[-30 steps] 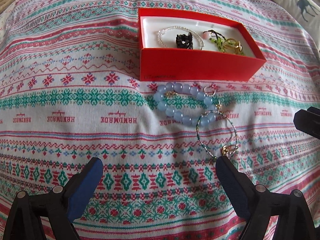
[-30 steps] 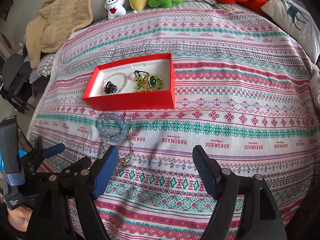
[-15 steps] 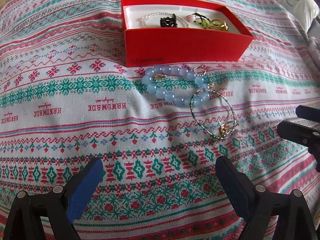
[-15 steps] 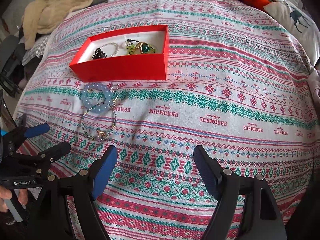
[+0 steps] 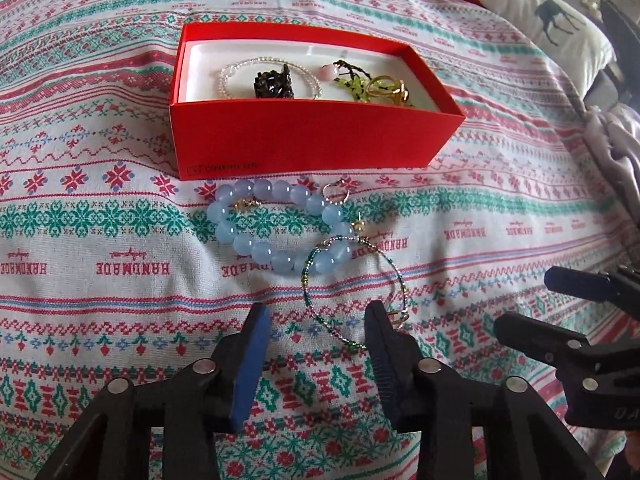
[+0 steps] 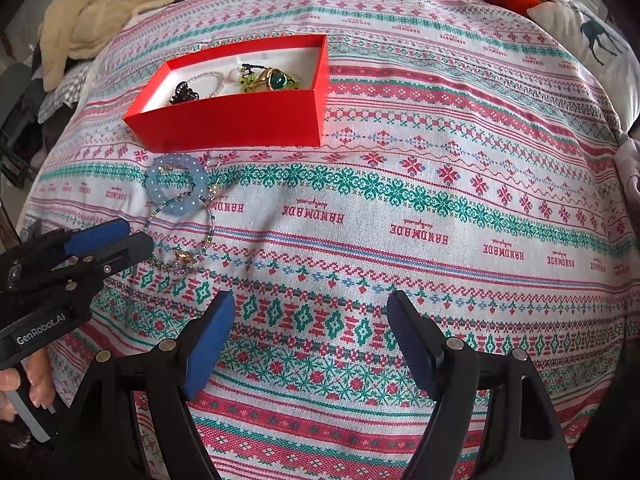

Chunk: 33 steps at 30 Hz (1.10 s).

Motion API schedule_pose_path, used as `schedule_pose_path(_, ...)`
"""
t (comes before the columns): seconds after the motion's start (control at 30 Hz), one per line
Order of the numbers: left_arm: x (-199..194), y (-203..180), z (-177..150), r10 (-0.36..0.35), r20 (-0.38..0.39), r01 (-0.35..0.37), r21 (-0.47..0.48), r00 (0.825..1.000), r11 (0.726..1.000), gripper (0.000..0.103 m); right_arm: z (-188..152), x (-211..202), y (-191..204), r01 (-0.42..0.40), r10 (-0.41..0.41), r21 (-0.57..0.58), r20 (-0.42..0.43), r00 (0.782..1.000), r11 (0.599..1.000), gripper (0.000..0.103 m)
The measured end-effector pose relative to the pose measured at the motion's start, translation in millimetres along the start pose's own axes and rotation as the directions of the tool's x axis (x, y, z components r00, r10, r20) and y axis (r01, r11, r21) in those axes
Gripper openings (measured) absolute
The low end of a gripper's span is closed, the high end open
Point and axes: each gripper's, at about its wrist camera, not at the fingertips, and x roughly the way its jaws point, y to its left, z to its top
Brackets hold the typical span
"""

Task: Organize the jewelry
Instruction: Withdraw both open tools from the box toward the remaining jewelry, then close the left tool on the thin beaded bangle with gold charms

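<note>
The left claw [image 5: 316,320] has been narrowed to about half open, empty, around the thin beaded bracelet [image 5: 352,288] lying on the bedspread [image 5: 500,200] before the red box [image 5: 316,140]; a pickup seems imminent. The right claw [image 6: 310,312] is held wide, empty.

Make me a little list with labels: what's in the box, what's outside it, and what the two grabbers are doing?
box: red box, open, on the patterned cloth
inside: pearl bracelet, black clip, green ring, green beads
outside: blue bracelet and thin bracelet, overlapping, in front of the box
left gripper: open, low, straddling the thin bracelet's near end
right gripper: open, over bare cloth, holding nothing
</note>
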Motion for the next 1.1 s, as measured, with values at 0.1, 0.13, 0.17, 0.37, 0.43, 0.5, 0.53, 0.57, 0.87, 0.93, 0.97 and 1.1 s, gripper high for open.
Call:
schedule_pose_path(0.1,10,0,1,0.011,-0.026,-0.012,-0.041,1.0,0.999,0.01,0,1,0,0.0,0.0,-0.004,-0.003,1.0,1.0,0.081)
schedule_pose_path(0.13,11,0,1,0.016,-0.028,-0.018,-0.05,0.999,0.999,0.004,0,1,0,0.0,0.0,-0.003,-0.005,1.0,1.0,0.081)
schedule_pose_path(0.17,11,-1,2,0.019,-0.025,-0.02,-0.054,1.0,0.998,0.002,0,1,0,-0.001,0.001,-0.001,-0.006,1.0,1.0,0.081)
schedule_pose_path(0.37,-11,-3,6,0.001,0.046,0.001,-0.04,0.999,0.999,0.0,3,0,-2,0.001,-0.001,0.012,-0.001,1.0,1.0,0.081)
schedule_pose_path(0.43,-21,-1,8,-0.007,0.067,0.01,-0.036,0.998,0.999,0.0,5,-1,-1,-0.003,0.003,0.015,0.004,1.0,1.0,0.081)
schedule_pose_path(0.5,-29,2,8,-0.013,0.081,0.016,-0.038,0.997,0.999,0.0,7,-2,1,-0.006,0.006,0.016,0.008,1.0,1.0,0.081)
schedule_pose_path(0.53,-33,5,8,-0.014,0.086,0.017,-0.042,0.996,0.999,0.0,8,-2,2,-0.009,0.009,0.016,0.01,1.0,1.0,0.081)
schedule_pose_path(0.57,-37,9,9,-0.013,0.089,0.017,-0.046,0.996,0.999,0.0,9,-2,4,-0.012,0.012,0.016,0.012,1.0,1.0,0.081)
schedule_pose_path(0.87,-46,46,5,0.049,0.081,-0.039,-0.116,0.996,0.992,0.0,23,2,23,-0.06,0.06,0.037,0.009,0.998,0.998,0.081)
schedule_pose_path(0.93,-45,52,3,0.079,0.07,-0.07,-0.126,0.994,0.99,0.0,28,5,27,-0.079,0.079,0.05,0.004,0.997,0.996,0.081)
schedule_pose_path(0.97,-45,55,2,0.092,0.066,-0.083,-0.128,0.994,0.988,0.0,30,7,29,-0.088,0.089,0.061,0.002,0.996,0.994,0.081)
schedule_pose_path(1.1,-43,64,0,0.125,0.048,-0.117,-0.14,0.991,0.983,0.0,39,15,36,-0.127,0.129,0.117,-0.006,0.992,0.985,0.081)
